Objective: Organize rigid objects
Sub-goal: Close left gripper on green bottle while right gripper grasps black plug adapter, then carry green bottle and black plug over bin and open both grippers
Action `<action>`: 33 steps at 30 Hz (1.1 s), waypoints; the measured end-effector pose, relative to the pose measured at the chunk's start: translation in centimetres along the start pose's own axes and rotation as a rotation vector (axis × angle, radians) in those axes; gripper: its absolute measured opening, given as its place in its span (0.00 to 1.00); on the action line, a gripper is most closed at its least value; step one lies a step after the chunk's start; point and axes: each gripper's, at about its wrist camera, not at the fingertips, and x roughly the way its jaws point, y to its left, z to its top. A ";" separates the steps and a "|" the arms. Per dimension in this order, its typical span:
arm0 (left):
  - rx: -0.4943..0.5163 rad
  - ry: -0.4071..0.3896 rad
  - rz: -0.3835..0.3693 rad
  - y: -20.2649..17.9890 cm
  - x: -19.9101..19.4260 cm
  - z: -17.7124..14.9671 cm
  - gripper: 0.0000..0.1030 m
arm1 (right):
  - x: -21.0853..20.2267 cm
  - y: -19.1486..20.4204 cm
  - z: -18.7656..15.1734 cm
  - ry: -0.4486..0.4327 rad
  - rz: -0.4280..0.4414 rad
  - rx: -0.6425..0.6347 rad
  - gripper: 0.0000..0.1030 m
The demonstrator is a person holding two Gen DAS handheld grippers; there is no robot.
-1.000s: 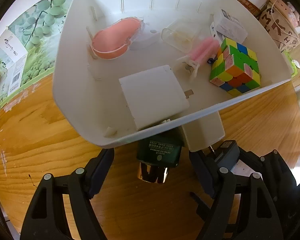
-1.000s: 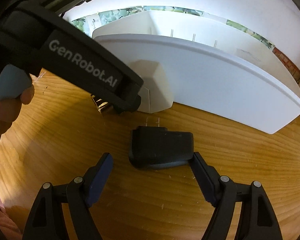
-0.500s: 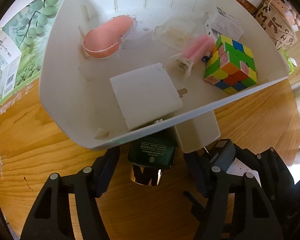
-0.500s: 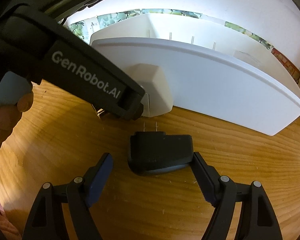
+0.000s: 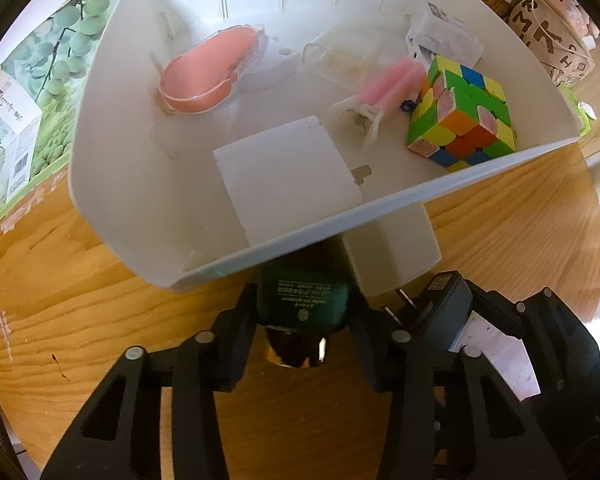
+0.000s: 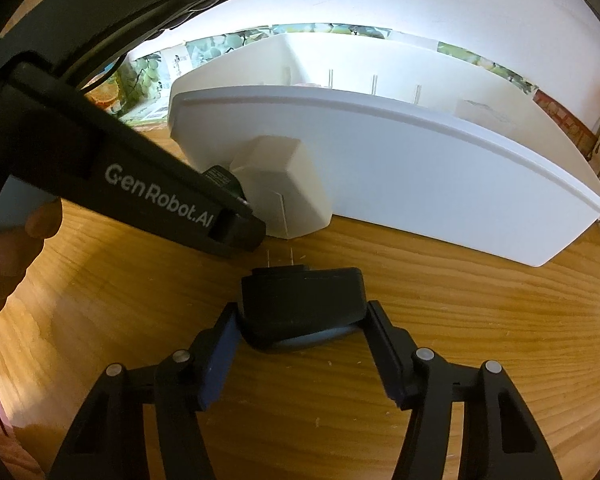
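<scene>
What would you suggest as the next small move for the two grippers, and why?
Probably lift both straight up, then toward the white bin. The left gripper appears closed on the green box and the right gripper on the black adapter, both still on the wooden table.

Black left claw [image 6: 236, 236] lettered "GenRobot.AI", silver screws, blue finger pads [image 6: 216, 364].

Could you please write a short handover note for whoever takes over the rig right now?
Left gripper: shut on the dark green adapter, on the wooden table against the white bin's front wall.
Right gripper: shut on the black plug adapter, prongs toward the bin, on the table.
Done: Rubik's cube, white box, pink case and pink clip lie in the bin.
Left: both held adapters, plus the white charger beside the bin.
</scene>
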 end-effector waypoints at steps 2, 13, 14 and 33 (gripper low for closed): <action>-0.018 -0.001 -0.012 0.2 -0.2 -0.3 0.42 | 0.0 0.1 0.0 0.003 0.006 -0.003 0.60; -0.062 -0.071 -0.014 0.8 -2.5 -1.4 0.42 | -1.2 0.8 -0.1 -0.018 0.013 -0.028 0.60; -0.060 -0.080 -0.011 0.7 -2.9 -1.6 0.42 | -1.4 0.9 -0.1 -0.023 0.012 -0.031 0.60; -0.111 -0.136 0.030 2.6 -9.2 -7.0 0.42 | -6.7 2.6 0.0 -0.101 -0.035 -0.102 0.60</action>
